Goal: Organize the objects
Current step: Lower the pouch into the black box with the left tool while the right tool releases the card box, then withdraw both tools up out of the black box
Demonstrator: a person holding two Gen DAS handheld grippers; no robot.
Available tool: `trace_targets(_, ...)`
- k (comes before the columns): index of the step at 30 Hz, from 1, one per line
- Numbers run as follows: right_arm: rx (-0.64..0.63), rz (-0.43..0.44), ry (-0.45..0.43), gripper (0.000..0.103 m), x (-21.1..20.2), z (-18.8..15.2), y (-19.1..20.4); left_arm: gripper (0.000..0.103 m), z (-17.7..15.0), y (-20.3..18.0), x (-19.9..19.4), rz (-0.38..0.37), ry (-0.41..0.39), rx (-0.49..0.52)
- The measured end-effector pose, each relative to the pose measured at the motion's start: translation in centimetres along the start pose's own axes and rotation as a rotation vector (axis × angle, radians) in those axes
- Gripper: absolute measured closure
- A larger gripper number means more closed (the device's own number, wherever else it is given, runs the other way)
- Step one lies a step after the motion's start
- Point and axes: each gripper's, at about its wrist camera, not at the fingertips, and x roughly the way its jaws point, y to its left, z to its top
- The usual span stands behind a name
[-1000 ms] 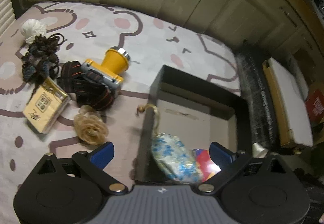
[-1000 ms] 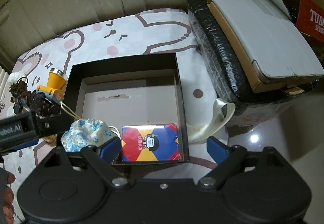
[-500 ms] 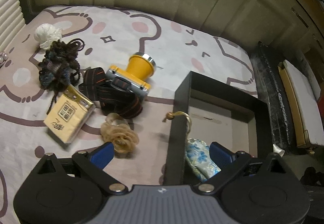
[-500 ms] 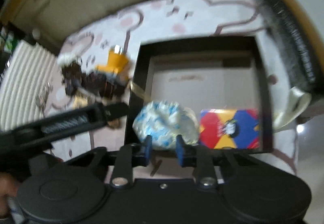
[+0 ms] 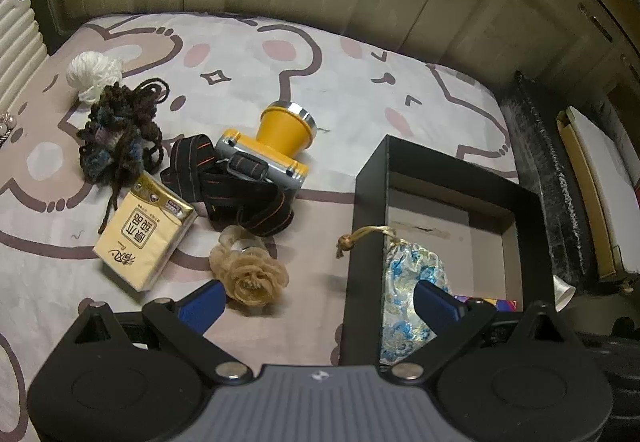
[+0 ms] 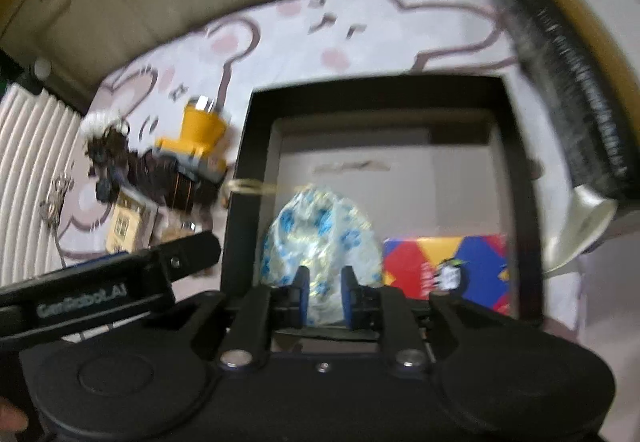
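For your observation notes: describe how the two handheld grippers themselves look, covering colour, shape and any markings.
Both are matt black plastic with blue jaws. The left gripper has two round black housings, silver pivot screws, angled arms and a grey centre plate bearing a small white logo. The right gripper is built alike. Seen from the right wrist, the left gripper's side carries blurred white lettering.

A blue-and-white floral drawstring pouch (image 6: 318,230) lies inside the black box (image 5: 370,202) against its left wall, cord draped over that wall. A colourful packet (image 6: 444,266) lies right of the pouch.
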Motion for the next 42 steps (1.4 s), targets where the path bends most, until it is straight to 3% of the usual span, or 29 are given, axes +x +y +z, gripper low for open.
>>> trace_targets(7, 0.048, -0.043, -0.140, 0.069, -4.9, -0.7, -2.1, 0.004, -0.3, -0.9, -2.1, 0.003, -0.054, 0.065)
trace_targets(17, 0.057, -0.141, -0.231, 0.061, -7.7, -2.9, -3.8, 0.004, -1.6, -2.3, -4.8, 0.004, -0.107, 0.159)
trace_targets(21, 0.041, -0.222, -0.252, 0.030, -8.1, -3.8, -3.8, 0.004, -2.3, -2.9, -5.4, -0.005, -0.118, 0.189)
trace_targets(23, 0.034, -0.243, -0.243, 0.020, -8.0, -4.2, -4.0, 0.002, -2.6, -3.2, -5.6, -0.007, -0.114, 0.210)
trace_targets(29, 0.072, -0.250, -0.231, 0.006, -8.1, -4.9, -5.2, 0.000, -3.5, -3.6, -5.5, -0.018, -0.111, 0.244)
trace_targets(33, 0.089, -0.236, -0.221, 0.000, -7.8, -5.3, -5.8, 0.000, -3.8, -3.8, -5.3, -0.014, -0.111, 0.267)
trace_targets(42, 0.081, -0.238, -0.240, 0.000, -7.7, -5.8, -6.1, 0.000, -3.5, -3.3, -4.6, -0.010, -0.095, 0.271)
